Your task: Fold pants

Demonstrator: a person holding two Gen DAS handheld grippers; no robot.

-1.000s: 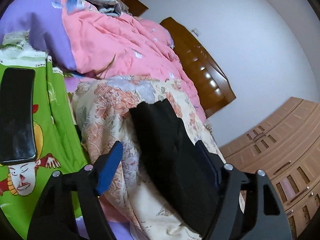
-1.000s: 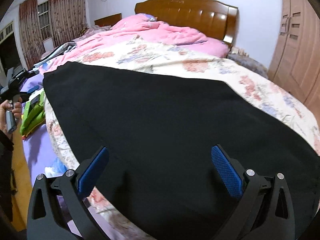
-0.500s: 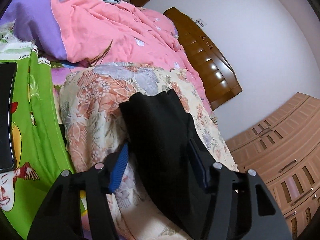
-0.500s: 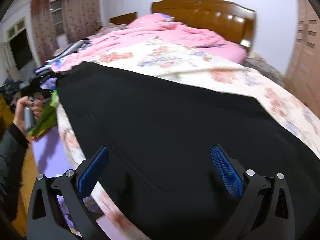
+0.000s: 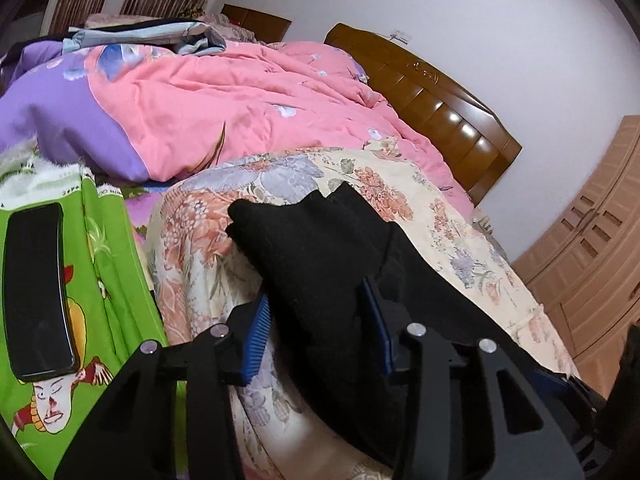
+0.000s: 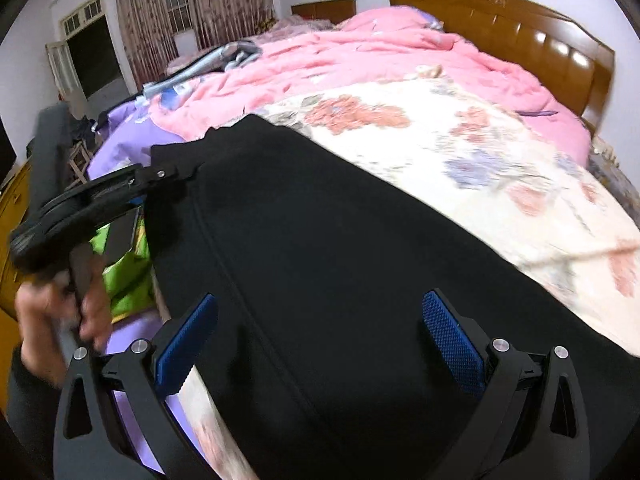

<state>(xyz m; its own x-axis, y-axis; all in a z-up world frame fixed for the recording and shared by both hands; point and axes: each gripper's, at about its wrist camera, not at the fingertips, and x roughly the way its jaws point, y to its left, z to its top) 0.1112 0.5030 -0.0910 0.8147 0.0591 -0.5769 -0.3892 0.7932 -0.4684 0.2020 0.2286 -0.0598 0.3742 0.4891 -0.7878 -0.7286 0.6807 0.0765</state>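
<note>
Black pants [image 6: 340, 248] lie flat across the floral quilt [image 6: 500, 168] on the bed. In the left wrist view my left gripper [image 5: 316, 328] has its blue pads on either side of the bunched end of the pants [image 5: 320, 248], closed on the cloth. That gripper also shows in the right wrist view [image 6: 160, 178] at the pants' far left corner. My right gripper [image 6: 320, 340] is open, its blue pads wide apart over the near part of the pants.
A pink comforter [image 5: 240, 100] and purple bedding [image 5: 52, 120] lie behind the quilt. A black phone [image 5: 36, 292] rests on a green cartoon cloth [image 5: 100, 280] at the left. A wooden headboard [image 6: 520, 36] and wardrobe [image 5: 592, 240] stand beyond.
My left gripper has closed from wide open onto the end of the pants, which now bunches up between its pads. The right gripper stays open and has shifted slightly over the pants.
</note>
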